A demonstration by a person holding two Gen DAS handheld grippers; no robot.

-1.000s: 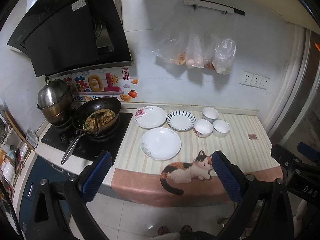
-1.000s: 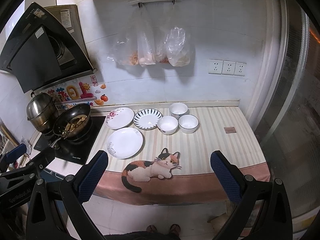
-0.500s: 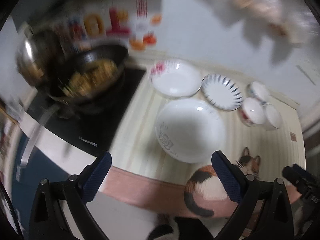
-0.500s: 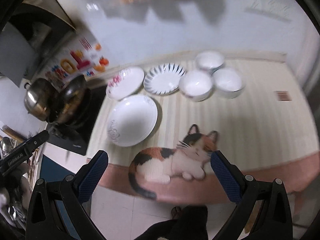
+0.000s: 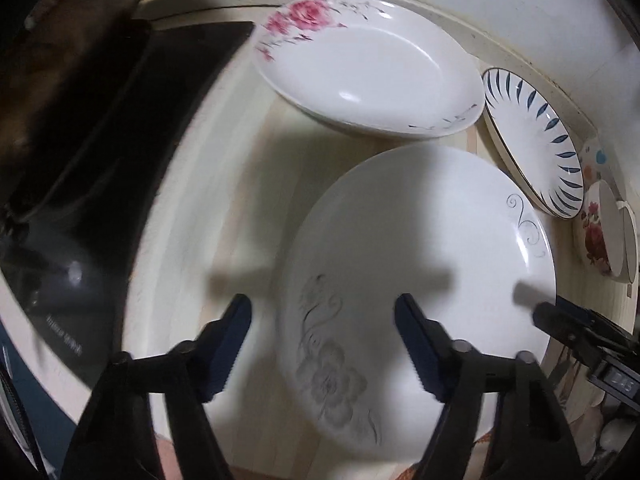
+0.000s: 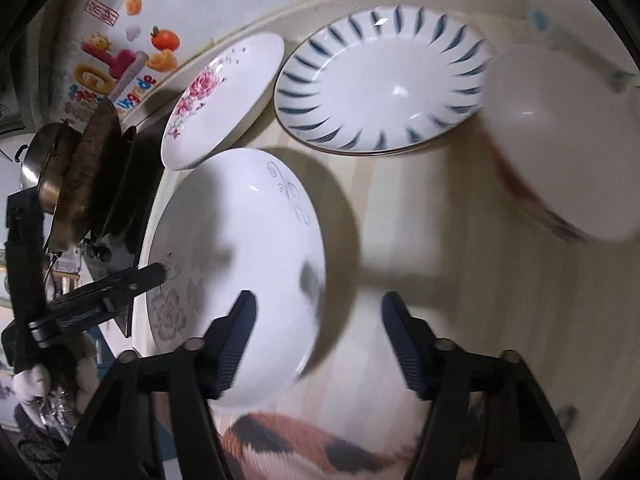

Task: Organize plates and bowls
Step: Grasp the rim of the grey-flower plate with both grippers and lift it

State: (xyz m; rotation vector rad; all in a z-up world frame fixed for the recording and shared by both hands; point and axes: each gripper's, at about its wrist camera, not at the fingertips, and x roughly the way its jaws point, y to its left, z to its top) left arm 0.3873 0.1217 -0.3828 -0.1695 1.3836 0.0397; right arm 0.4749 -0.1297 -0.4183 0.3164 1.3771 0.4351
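A white plate with a grey flower (image 5: 416, 248) lies on the striped counter; it also shows in the right wrist view (image 6: 240, 264). My left gripper (image 5: 324, 344) is open, its fingers straddling the plate's left rim. My right gripper (image 6: 316, 344) is open, straddling its right rim. Behind lie a rose plate (image 5: 368, 76) (image 6: 220, 100), a blue-striped plate (image 5: 536, 144) (image 6: 384, 84) and a rose bowl (image 5: 600, 232) (image 6: 568, 140).
A black induction hob (image 5: 120, 160) with a wok (image 6: 96, 172) and a steel pot (image 6: 40, 168) stands at the left. The counter mat's front carries a cat print (image 6: 300, 448). The wall runs close behind the plates.
Both grippers have dropped from well back of the counter to just above it. They now flank the grey-flower plate, and their jaws have narrowed somewhat.
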